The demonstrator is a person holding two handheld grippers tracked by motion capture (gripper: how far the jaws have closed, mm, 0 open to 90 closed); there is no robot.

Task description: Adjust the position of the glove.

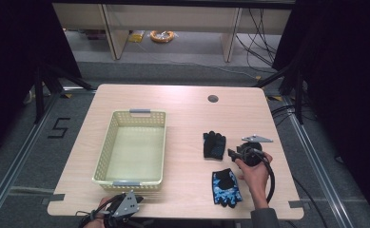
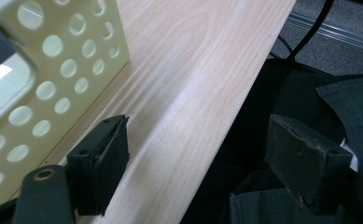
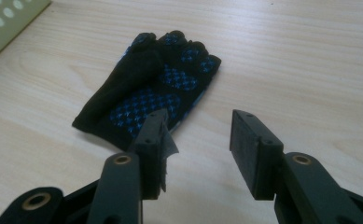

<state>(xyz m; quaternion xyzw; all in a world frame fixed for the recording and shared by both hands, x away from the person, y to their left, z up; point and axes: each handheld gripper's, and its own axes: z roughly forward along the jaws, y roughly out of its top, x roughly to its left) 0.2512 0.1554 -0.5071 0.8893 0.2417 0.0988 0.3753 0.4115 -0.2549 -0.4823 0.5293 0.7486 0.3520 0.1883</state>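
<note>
Left gripper (image 1: 136, 199) rests at the table's (image 1: 182, 102) near edge beside the basket (image 1: 104, 154), jaws apart, empty. Right gripper (image 3: 198, 144) is unclenched, gripping nothing; dark glove (image 3: 153, 86) lies just ahead of its left jaw, blue glove (image 1: 227, 188) beside the hand.

High view overhead; right tool view close, sharing dark glove (image 3: 153, 86).

Pale yellow basket (image 1: 107, 145) with round holes, on the wooden table (image 1: 182, 102) at 9 o'clock. Blue and black glove (image 1: 227, 188) lying flat at 5 o'clock. Small dark hole (image 1: 213, 99) at 1 o'clock.
</note>
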